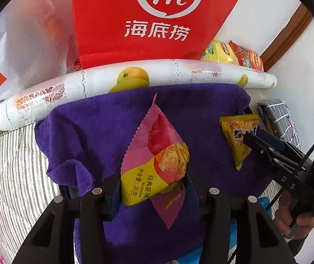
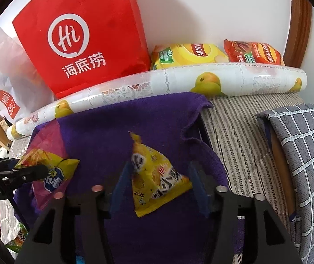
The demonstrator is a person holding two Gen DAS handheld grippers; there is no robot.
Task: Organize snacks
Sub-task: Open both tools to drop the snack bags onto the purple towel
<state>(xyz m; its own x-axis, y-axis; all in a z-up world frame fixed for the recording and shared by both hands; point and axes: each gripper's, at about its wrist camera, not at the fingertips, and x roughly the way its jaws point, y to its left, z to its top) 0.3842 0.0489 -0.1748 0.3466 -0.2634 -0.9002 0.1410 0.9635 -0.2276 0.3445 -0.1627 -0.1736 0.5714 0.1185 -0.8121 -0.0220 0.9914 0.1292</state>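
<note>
Your left hand-held gripper (image 1: 154, 189) clamps the pink-and-yellow snack packet (image 1: 157, 160) over the purple towel (image 1: 95, 127). Your right hand-held gripper (image 2: 157, 189) stands wide around the yellow snack packet (image 2: 154, 176), its right finger (image 2: 197, 189) clear of it. Behind the towel's far edge lies the fruit-print roll (image 2: 179, 77), and bare towel lies between the packets.
</note>
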